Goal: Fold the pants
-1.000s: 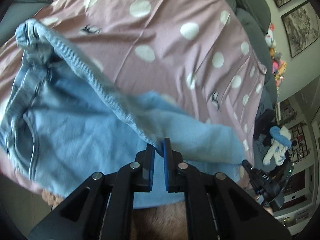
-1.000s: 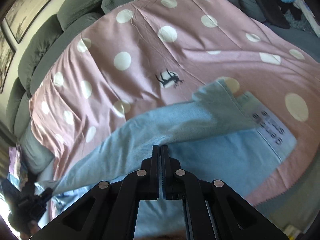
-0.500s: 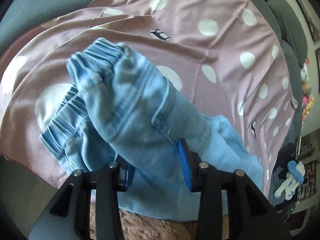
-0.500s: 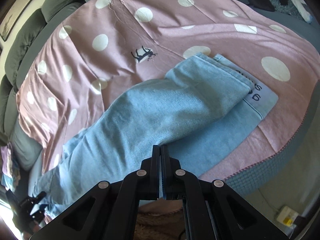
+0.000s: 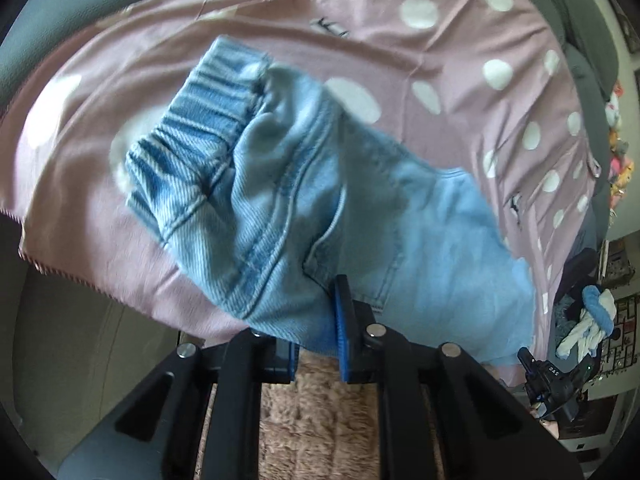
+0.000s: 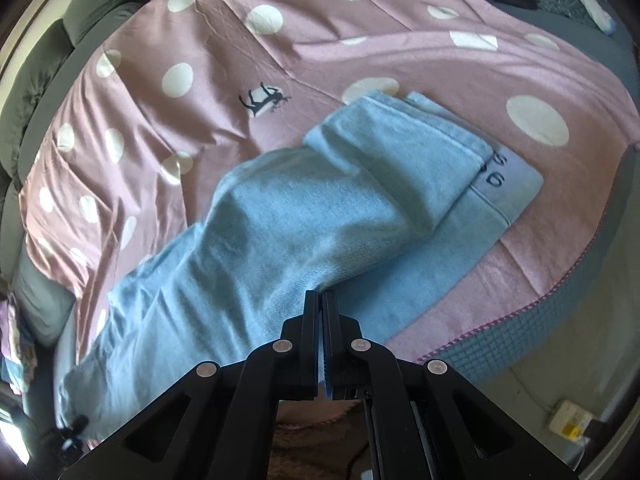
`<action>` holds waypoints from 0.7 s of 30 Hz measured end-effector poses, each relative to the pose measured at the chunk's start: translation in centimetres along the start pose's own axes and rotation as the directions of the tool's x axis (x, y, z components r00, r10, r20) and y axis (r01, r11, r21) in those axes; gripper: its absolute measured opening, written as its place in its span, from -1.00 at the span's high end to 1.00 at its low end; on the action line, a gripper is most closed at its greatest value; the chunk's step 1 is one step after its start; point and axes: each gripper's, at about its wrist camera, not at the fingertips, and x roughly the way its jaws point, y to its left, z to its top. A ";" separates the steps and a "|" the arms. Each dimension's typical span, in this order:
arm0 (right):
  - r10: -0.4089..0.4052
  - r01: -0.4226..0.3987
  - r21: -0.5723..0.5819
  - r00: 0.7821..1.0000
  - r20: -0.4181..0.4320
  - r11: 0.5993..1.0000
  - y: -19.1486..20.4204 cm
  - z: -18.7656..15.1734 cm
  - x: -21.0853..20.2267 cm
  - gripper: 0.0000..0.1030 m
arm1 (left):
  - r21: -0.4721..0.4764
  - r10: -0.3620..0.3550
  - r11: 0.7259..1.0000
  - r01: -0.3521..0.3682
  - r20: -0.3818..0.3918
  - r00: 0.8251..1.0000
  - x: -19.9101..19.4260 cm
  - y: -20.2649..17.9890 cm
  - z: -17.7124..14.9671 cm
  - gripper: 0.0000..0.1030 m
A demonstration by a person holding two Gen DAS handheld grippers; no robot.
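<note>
On the pink sheet (image 6: 200, 128) we should lay the pants (image 6: 304, 216) flat, right gripper (image 6: 322, 308) clenched on them, left gripper (image 5: 316, 344) seemingly parted.

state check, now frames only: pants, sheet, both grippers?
pants: lengthwise fold laid, one leg on the other, flat on the sheet.
polka-dot sheet: spread over the couch, creased.
left gripper: open, waist-end denim between its fingers.
right gripper: shut on the pants leg edge.

I see a pink polka-dot sheet (image 6: 208, 32) over a grey sofa (image 6: 44, 60); a clothes pile (image 5: 592, 316) at its edge
</note>
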 end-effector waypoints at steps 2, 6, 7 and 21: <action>-0.017 0.017 0.018 1.000 -0.015 1.000 -0.5 0.1 0.3 0.96 | -0.024 0.001 1.000 -0.001 -0.014 1.000 0.7 0.6 0.0 0.71; -0.041 0.039 0.049 0.999 0.029 0.998 -2.3 0.9 -0.3 0.96 | -0.006 0.021 1.000 -0.021 -0.019 1.000 1.0 0.3 0.1 0.69; -0.054 0.052 0.067 0.998 0.039 0.996 -2.9 1.3 -0.5 0.93 | -0.009 0.021 1.000 -0.021 -0.020 1.000 1.1 0.3 0.2 0.67; -0.131 0.109 0.220 0.987 0.089 0.969 -8.4 7.0 -0.1 0.43 | -0.020 0.010 1.000 -0.010 -0.017 1.000 1.3 0.9 0.1 0.66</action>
